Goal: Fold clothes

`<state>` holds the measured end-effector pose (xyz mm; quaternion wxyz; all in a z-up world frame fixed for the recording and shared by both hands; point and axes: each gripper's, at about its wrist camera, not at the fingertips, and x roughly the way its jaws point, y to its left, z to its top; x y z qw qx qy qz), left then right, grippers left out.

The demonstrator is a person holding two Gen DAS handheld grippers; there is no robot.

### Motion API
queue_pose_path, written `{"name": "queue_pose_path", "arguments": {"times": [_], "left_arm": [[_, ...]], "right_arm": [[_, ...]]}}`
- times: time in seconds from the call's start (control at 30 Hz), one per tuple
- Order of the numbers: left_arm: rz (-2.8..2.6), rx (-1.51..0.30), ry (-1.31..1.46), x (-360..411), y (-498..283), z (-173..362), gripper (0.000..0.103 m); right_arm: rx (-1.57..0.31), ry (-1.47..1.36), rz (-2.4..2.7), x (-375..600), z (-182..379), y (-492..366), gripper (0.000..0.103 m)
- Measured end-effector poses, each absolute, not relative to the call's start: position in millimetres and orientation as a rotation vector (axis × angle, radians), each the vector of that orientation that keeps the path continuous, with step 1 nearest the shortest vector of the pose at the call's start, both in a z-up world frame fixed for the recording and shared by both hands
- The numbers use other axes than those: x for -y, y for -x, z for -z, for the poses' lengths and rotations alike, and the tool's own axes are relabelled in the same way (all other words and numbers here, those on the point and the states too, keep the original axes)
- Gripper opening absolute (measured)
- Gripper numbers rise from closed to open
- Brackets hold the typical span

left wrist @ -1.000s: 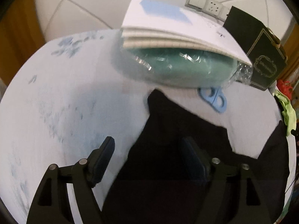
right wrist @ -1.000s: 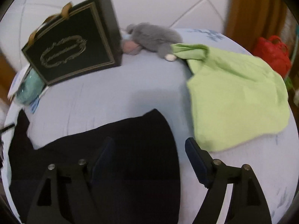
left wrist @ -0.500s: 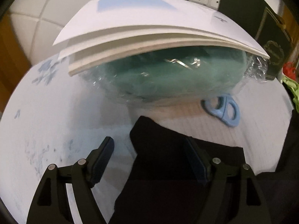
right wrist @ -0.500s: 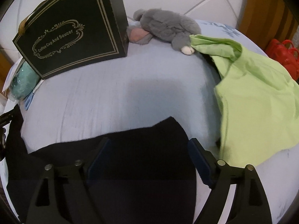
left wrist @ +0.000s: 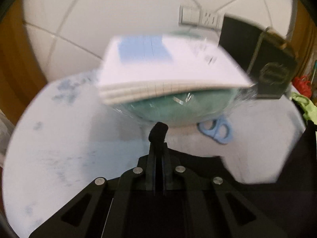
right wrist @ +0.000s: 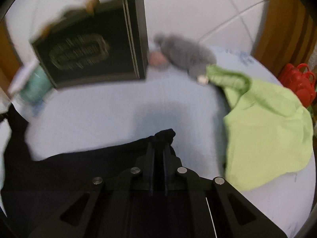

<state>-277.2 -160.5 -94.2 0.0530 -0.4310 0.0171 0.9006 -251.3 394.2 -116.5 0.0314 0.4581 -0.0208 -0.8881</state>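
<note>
My left hand-held gripper is pinched shut on one corner of the soft black cloth garment lying on the pale blue bed. My right hand-held gripper pinches the other corner. It looks light and floppy, so I think corners are the best place to hold.

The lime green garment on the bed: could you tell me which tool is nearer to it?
Right. The right tool, shut on a corner of the black garment, has the lime green garment just beside it. From the left tool, shut on another corner, only a green scrap shows far off.
</note>
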Motion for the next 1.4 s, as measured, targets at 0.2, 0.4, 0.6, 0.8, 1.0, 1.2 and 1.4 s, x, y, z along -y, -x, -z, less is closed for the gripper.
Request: {"name": "queue_pose_path", "arguments": {"times": [0.2, 0.4, 0.6, 0.8, 1.0, 1.2, 1.4], "left_arm": [[-2.791, -0.054, 1.126, 177.3, 175.8, 15.7, 0.003], [-2.721, -0.082, 1.118, 151.7, 81.5, 12.9, 0.003], [-2.642, -0.062, 1.253, 164.9, -19.1, 34.9, 0.003], [-2.532, -0.020, 1.385, 167.6, -103.5, 58.4, 0.003], [-2.518, -0.063, 1.503, 160.0, -102.4, 100.0, 0.007], [-2.552, -0.034, 1.516, 158.1, -88.2, 114.0, 0.004], [-2.606, -0.030, 1.470, 163.8, -87.8, 98.5, 0.004]], "right_arm": [[0.110, -1.171, 2.774, -408.5, 58.9, 154.1, 0.006], [0.163, -1.149, 2.739, -419.9, 49.3, 50.0, 0.006], [0.289, -1.227, 2.725, -433.1, 62.5, -49.7, 0.004], [0.399, -1.340, 2.712, -441.3, 80.8, -124.4, 0.003], [0.467, -1.411, 2.684, -436.0, 109.9, -127.2, 0.008], [0.365, -1.476, 2.654, -418.1, 129.9, -74.5, 0.035], [0.336, -1.587, 2.660, -419.4, 150.0, -29.3, 0.041]]}}
